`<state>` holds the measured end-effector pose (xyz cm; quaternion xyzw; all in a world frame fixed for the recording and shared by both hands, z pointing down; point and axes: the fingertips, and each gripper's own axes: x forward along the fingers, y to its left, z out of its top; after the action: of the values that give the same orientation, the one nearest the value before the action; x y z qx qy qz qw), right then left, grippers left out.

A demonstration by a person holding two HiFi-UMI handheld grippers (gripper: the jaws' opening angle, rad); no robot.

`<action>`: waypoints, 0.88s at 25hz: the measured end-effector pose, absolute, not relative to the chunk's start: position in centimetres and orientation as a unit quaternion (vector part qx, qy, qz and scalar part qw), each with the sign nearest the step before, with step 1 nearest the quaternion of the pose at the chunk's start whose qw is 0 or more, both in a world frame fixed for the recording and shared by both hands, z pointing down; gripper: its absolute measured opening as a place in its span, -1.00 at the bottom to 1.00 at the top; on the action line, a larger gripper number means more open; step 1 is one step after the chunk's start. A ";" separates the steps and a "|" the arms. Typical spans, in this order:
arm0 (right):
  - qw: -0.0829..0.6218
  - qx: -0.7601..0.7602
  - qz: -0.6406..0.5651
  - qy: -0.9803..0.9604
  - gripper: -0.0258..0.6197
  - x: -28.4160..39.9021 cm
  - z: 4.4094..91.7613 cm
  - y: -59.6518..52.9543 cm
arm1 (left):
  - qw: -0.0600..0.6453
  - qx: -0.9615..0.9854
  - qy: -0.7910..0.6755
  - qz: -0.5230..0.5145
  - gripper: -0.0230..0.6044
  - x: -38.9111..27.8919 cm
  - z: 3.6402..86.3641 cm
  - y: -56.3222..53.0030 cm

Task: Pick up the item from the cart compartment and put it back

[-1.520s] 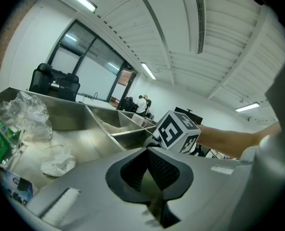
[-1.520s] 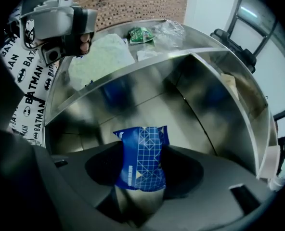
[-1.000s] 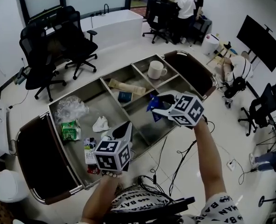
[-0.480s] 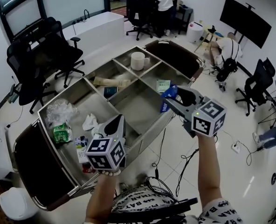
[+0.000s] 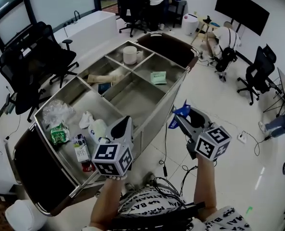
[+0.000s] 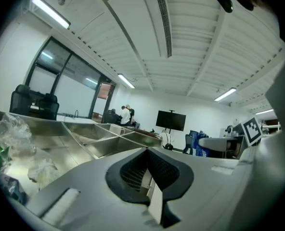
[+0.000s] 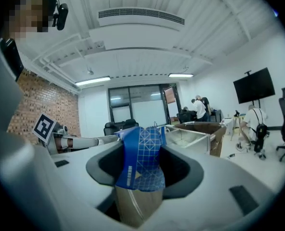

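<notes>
One cart: lies left of and ahead of your right gripper.
Middle compartment: bare, probably the closest bay; reach it across the cart's long rim.
Left gripper: jaws together, empty, over the near rim.
Right gripper: clamped on the packet, out over the floor.
Blue packet: held off the cart, long axis along the jaws.

Office w/ desk chairs, big monitor on stand.

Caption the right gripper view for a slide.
Right gripper clamped on a blue grid-printed packet, with the stainless steel cart beyond its jaws.
</notes>
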<state>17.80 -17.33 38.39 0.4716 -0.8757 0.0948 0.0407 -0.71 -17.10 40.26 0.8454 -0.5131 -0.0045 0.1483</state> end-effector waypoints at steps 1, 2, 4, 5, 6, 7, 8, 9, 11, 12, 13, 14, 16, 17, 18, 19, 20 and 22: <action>0.043 0.479 0.103 -0.871 -0.23 17.9 39.3 -16.9 | 0.151 0.847 -0.509 -0.004 -0.93 -0.4 40.5 -16.9; 0.046 0.486 0.109 -0.866 -0.22 18.0 40.1 -16.5 | 0.151 0.850 -0.505 -0.003 -0.93 -0.2 40.7 -16.8; 0.053 0.499 0.121 -0.857 -0.22 18.1 41.6 -15.9 | 0.151 0.855 -0.497 0.000 -0.93 0.4 40.8 -16.6; 0.058 0.503 0.123 -0.854 -0.22 18.0 42.1 -15.7 | 0.150 0.857 -0.493 0.000 -0.93 0.7 40.8 -16.6; 0.065 0.506 0.122 -0.851 -0.22 18.0 42.3 -15.6 | 0.150 0.859 -0.489 0.001 -0.93 1.0 40.9 -16.6; 0.072 0.509 0.118 -0.849 -0.22 18.0 42.4 -15.5 | 0.150 0.861 -0.485 0.003 -0.93 1.2 40.9 -16.5; 0.075 0.512 0.114 -0.848 -0.22 18.0 42.4 -15.4 | 0.150 0.863 -0.482 0.004 -0.92 1.4 41.0 -16.5; 0.075 0.514 0.111 -0.847 -0.22 18.1 42.1 -15.4 | 0.150 0.864 -0.480 0.005 -0.92 1.5 41.1 -16.4; 0.069 0.516 0.106 -0.847 -0.22 18.2 41.5 -15.2 | 0.152 0.867 -0.475 0.006 -0.93 1.7 41.2 -16.3; 0.068 0.517 0.104 -0.847 -0.22 18.2 41.2 -15.2 | 0.152 0.868 -0.472 0.006 -0.93 1.8 41.2 -16.2; 0.067 0.517 0.102 -0.847 -0.22 18.3 41.0 -15.1 | 0.152 0.870 -0.469 0.006 -0.92 1.8 41.3 -16.1; 0.067 0.517 0.101 -0.847 -0.22 18.3 40.9 -15.1 | 0.152 0.871 -0.467 0.007 -0.93 1.9 41.3 -16.0; 0.067 0.516 0.100 -0.848 -0.22 18.3 40.7 -15.0 | 0.154 0.873 -0.462 0.006 -0.93 2.1 41.2 -15.8; 0.068 0.515 0.099 -0.849 -0.22 18.2 40.6 -15.0 | 0.157 0.874 -0.460 0.004 -0.93 2.2 41.2 -15.6; 0.068 0.514 0.098 -0.849 -0.22 18.1 40.5 -15.0 | 0.160 0.874 -0.459 0.001 -0.93 2.2 41.1 -15.5; 0.068 0.513 0.097 -0.850 -0.22 18.0 40.4 -14.9 | 0.163 0.873 -0.459 -0.001 -0.93 2.1 41.1 -15.5; 0.067 0.511 0.097 -0.851 -0.22 17.9 40.4 -14.9 | 0.165 0.872 -0.461 -0.002 -0.93 2.0 41.1 -15.4; 0.067 0.509 0.096 -0.853 -0.22 17.7 40.3 -14.9 | 0.170 0.870 -0.463 -0.007 -0.93 1.8 41.1 -15.2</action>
<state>17.71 -14.86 40.29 0.5089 -0.8528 0.0963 0.0669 1.82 -15.25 41.14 0.8697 -0.4632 -0.0066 0.1703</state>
